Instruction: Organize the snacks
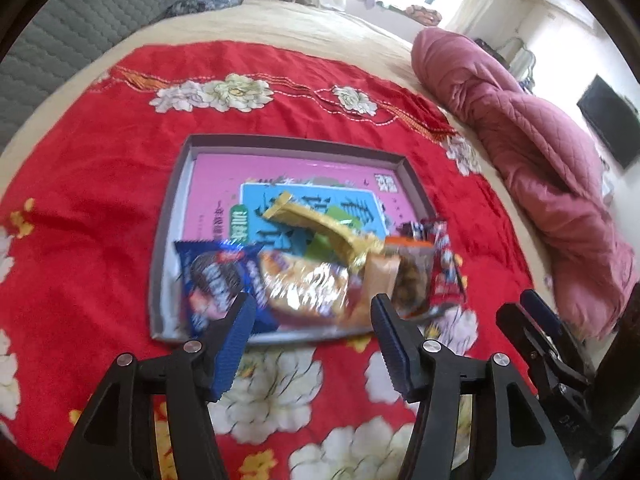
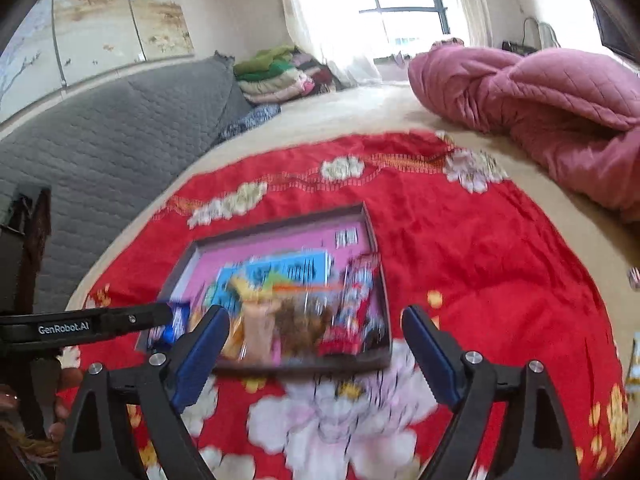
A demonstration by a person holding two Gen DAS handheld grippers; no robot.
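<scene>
A shallow grey tray [image 1: 172, 216] with a pink and blue printed bottom lies on a red flowered blanket [image 1: 100, 184]. Several snack packs lie along its near edge: a blue cookie pack [image 1: 218, 280], a foil pack [image 1: 308, 284], a gold wrapper [image 1: 320, 224] and a red pack [image 1: 444, 268]. My left gripper [image 1: 314, 312] is open and empty just in front of them. My right gripper [image 2: 316, 328] is open and empty, also near the tray [image 2: 372, 232]; it shows at the right of the left wrist view [image 1: 532, 312]. The right wrist view is blurred.
The blanket lies on a beige bed. A bunched pink quilt [image 1: 520, 120] lies at the right. A grey padded headboard [image 2: 100, 128] and folded clothes [image 2: 280, 72] are at the far side. A window [image 2: 400, 0] is behind.
</scene>
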